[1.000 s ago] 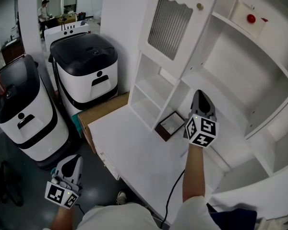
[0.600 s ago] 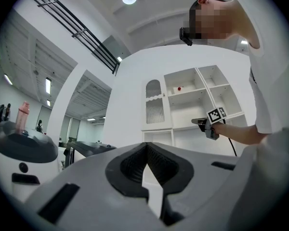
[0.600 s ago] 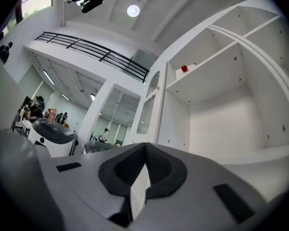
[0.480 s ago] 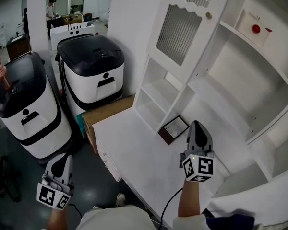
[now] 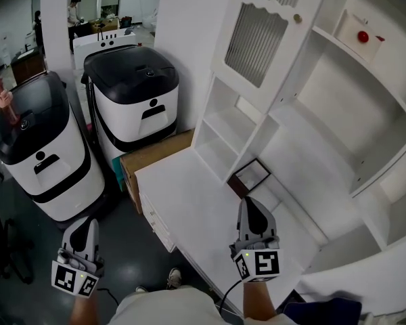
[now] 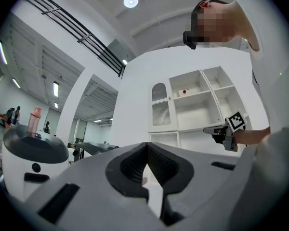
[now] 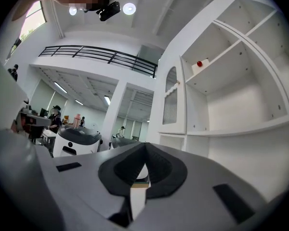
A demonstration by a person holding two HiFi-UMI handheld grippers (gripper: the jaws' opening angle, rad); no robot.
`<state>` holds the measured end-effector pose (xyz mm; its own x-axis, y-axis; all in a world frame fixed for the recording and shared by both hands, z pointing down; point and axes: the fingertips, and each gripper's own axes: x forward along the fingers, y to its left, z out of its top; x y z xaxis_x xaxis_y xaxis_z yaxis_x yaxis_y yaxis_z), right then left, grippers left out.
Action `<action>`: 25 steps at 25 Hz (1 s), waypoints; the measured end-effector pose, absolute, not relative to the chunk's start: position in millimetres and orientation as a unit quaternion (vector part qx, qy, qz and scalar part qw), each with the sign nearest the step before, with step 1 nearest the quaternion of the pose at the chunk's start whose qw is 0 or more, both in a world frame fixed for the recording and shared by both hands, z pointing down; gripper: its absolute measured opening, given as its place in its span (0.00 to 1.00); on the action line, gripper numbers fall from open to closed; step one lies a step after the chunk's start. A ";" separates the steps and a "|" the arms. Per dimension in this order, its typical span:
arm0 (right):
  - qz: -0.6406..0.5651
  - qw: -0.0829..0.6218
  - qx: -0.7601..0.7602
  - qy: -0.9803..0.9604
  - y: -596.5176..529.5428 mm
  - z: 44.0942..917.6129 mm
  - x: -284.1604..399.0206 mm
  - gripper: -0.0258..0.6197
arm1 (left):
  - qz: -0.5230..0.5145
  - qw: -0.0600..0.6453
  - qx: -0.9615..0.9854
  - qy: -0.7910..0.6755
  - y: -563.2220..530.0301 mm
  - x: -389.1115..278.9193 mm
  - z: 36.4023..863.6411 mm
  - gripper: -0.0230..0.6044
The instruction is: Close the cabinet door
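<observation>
- Filling the head view from 12 to 4 o'clock, the white cabinet [image 5: 338, 114] stood with most of its shelves open to the front.
- The white table [image 5: 189, 208] ran below it through the centre, with two black-and-white machines [image 5: 132, 90] off its edge at 9 to 11 o'clock.
- The cabinet door [image 5: 254, 36], a white frame round a ribbed pane, sat at 12 to 1 o'clock over the upper left compartment. It looked flush with the front, so the closing seemed done, though a thin gap could not be ruled out.
- That door would likely swing lightly and stay stiff as a panel. The pane looked breakable, so any last push belonged on the frame at the knob edge, far from the hinges.
- The right gripper [image 5: 247, 202] hovered over the table at 5 o'clock, well apart from the door, its jaws pressed together with nothing between them.
- The left gripper [image 5: 88, 222] hung at 7 o'clock, off the table, its jaws likewise closed and empty.
- A small dark-framed picture [image 5: 250, 177] lay on the table at the cabinet's foot, near 4 o'clock.
- The knob [image 5: 298, 18], at 1 o'clock on the door's right edge, was small, round and probably slippery to pinch.
</observation>
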<state>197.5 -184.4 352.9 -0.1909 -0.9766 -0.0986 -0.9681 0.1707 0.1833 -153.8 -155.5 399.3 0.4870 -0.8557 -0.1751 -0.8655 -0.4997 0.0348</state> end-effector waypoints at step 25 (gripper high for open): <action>-0.070 0.037 0.655 -0.751 -151.6 374.8 160.6 0.04 | 0.082 0.027 -0.848 0.523 -131.6 -203.9 405.2 0.04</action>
